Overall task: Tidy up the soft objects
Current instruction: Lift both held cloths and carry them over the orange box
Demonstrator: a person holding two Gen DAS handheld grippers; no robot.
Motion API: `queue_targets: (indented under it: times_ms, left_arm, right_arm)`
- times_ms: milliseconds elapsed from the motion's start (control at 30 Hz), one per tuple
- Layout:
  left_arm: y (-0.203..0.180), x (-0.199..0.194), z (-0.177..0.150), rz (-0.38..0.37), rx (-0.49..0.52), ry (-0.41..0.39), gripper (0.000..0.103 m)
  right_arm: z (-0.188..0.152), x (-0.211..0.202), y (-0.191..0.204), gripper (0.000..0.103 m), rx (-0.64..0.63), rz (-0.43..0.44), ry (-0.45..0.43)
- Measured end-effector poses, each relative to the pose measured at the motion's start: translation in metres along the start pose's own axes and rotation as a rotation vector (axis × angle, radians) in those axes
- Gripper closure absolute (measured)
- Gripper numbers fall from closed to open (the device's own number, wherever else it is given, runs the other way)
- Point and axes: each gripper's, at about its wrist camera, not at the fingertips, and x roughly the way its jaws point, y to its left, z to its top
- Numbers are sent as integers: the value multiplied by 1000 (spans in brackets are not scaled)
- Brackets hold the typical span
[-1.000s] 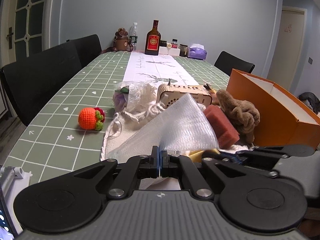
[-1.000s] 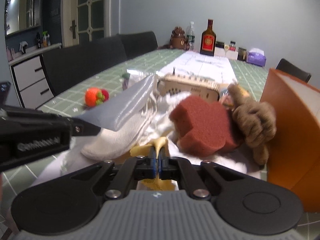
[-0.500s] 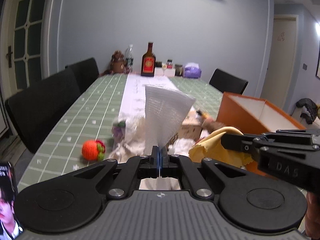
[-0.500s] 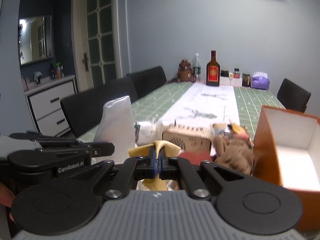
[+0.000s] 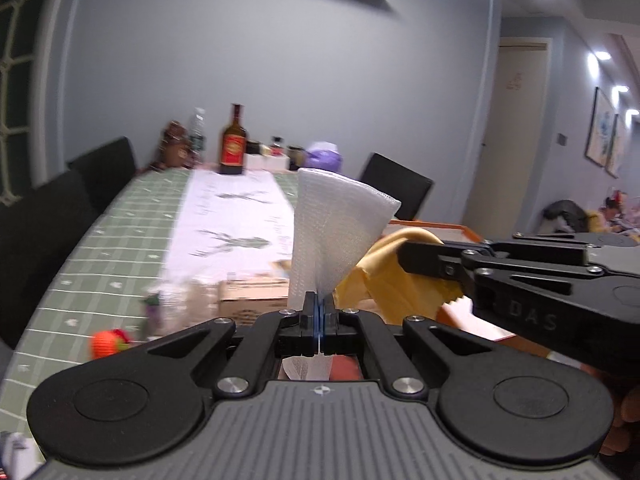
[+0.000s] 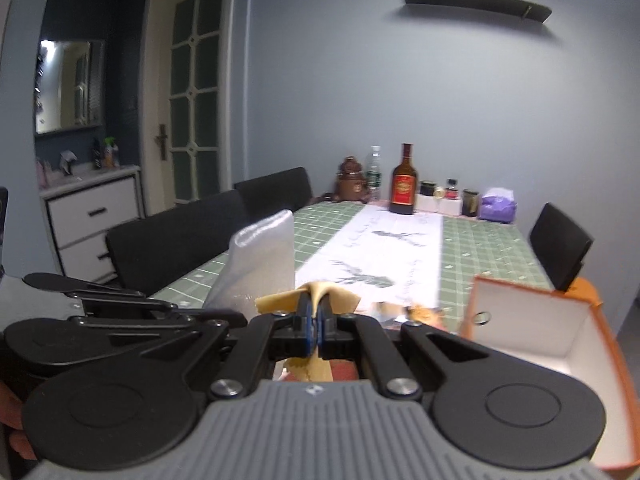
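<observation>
Grippers are both closed on soft things: our left gripper [image 5: 320, 312] pinches the white mesh sheet [image 5: 336, 232], our right gripper [image 6: 315, 316] the yellow cloth [image 6: 316, 294]. Right of both lies the orange box [image 6: 560, 328], nearer the right gripper.

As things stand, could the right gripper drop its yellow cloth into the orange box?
Probably yes. The right gripper, jaws shut on the yellow cloth, is raised beside the orange box, whose open top faces it; nothing lies between them.
</observation>
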Motion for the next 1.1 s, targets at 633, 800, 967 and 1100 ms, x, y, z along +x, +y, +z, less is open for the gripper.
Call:
queue_targets:
  times_ms: [633, 800, 967, 1100]
  left_arm:
    - [-86, 113, 63, -374, -160, 169, 103]
    - [-85, 160, 44, -358, -187, 291, 103]
    - [-87, 179, 30, -275, -138, 350, 103]
    - [-87, 180, 25, -226, -92, 372, 103]
  right_arm:
    - [15, -14, -145, 103, 41, -275, 135]
    - [-5, 6, -161, 103, 56, -271, 238]
    - [-26, 27, -167, 103, 55, -256, 319]
    - [-38, 42, -172, 103, 64, -247, 371]
